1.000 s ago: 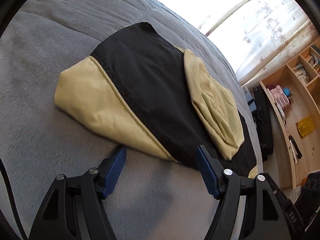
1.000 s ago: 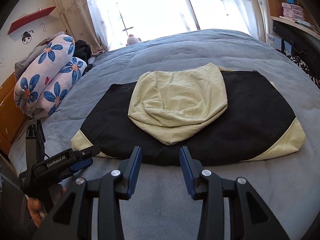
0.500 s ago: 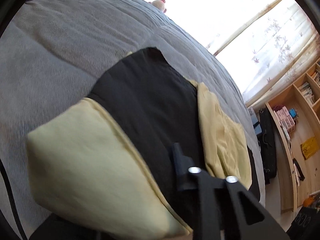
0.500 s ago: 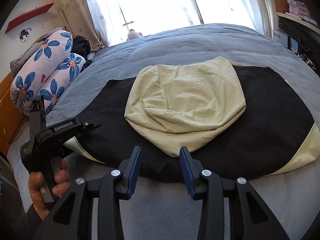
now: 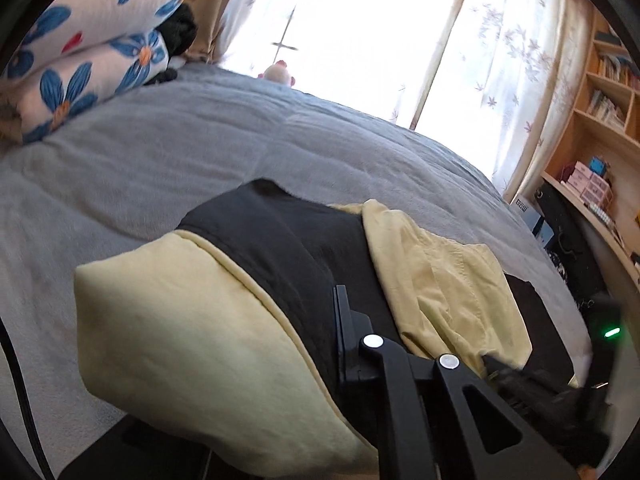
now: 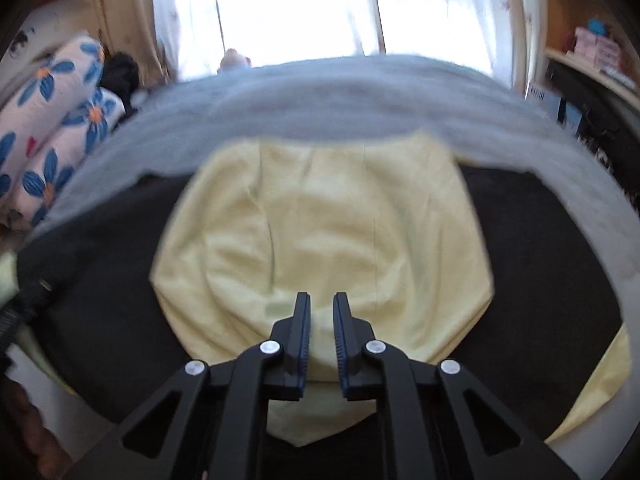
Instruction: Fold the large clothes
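Hoodie lay crosswise on the grey bed, hood tip toward me

My left claw (image 5: 340, 344) pinched the hoodie (image 5: 280, 248), lifted at lower centre; only the right view showed the hood (image 6: 320, 232), with my right claw (image 6: 321, 308) having just narrowed to a slit above it

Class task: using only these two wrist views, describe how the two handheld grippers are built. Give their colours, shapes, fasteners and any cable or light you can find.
The right gripper has black angular linkage arms with triangular cut-outs, round silver rivets, and two narrow fingers with ribbed blue inner pads. The left gripper shows the same black frame and silver rivets; its pads are hidden. A black cable runs down that view's left edge. A green light glows at its right edge.
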{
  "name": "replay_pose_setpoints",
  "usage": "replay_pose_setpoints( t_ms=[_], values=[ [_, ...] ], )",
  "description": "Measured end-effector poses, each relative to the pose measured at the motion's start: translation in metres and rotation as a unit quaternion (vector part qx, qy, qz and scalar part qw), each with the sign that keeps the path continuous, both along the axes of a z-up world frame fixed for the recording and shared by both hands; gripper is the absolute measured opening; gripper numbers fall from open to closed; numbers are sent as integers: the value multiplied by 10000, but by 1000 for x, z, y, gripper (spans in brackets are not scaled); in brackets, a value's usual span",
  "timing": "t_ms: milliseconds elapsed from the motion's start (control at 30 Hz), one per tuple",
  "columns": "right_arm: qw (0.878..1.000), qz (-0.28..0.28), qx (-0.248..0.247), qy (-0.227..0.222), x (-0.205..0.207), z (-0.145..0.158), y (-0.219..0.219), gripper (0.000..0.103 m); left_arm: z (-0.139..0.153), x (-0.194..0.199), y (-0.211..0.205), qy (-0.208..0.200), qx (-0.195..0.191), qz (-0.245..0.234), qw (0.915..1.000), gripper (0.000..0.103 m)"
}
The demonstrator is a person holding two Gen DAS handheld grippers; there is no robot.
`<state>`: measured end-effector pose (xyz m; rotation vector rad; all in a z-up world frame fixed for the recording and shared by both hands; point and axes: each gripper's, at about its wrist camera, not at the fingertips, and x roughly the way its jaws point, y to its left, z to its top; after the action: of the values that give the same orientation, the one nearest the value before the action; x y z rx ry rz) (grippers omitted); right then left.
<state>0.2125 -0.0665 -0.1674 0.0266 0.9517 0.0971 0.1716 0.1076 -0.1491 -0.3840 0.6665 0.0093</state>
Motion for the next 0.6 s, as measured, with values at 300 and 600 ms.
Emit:
replay_pose_setpoints(
  t_ms=[300,600],
  values=[
    [9988,27,486,5,-15,1,-15,11,66,8,-65,-495,857,-462,9940,5],
    [9834,-285,1789,131,-47,25,-80,11,120,22,-186,-997,1493,-1157,9769,5]
  ],
)
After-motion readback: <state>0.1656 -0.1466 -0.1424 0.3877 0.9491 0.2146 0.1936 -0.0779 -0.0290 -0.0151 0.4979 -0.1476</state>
